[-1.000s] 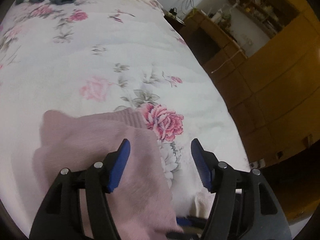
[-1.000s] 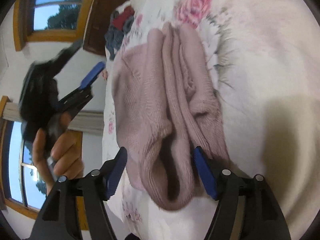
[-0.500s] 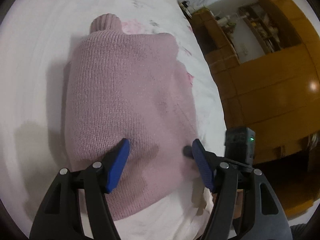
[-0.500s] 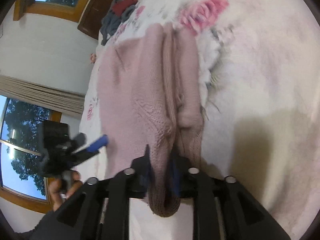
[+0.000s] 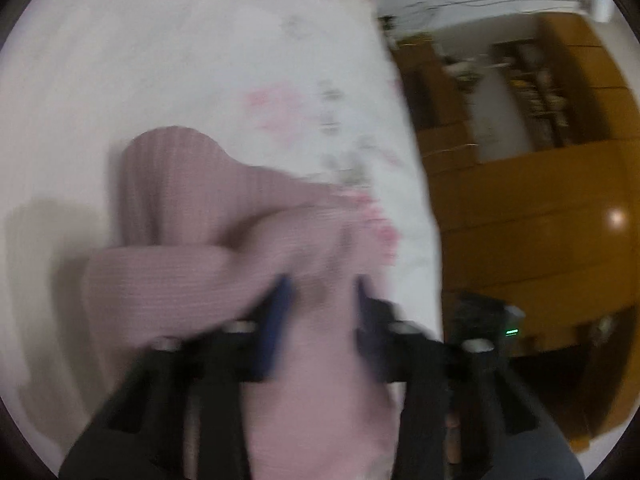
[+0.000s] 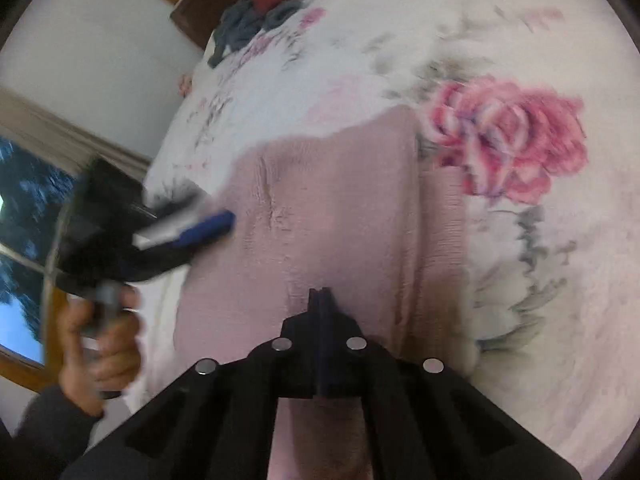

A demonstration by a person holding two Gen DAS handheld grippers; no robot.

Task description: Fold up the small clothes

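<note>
The pink sweater [image 6: 332, 208] lies on the flowery bed sheet [image 6: 520, 60]. The right gripper [image 6: 320, 294] pinches its near edge tight, likely to lift and fold it. The left gripper [image 5: 322, 292] has fabric between its fingers; too blurry to tell if it squeezes.

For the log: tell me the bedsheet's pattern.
White bedsheet with pink roses and grey leaves; clearest in the right wrist view.

The bed [image 6: 400, 40] is covered by a white sheet printed with pink roses. A pink knit [image 6: 328, 200] lies on it near the front edge, partly lifted and bunched. A heap of dark and red clothes [image 6: 264, 4] sits at a far corner.
</note>
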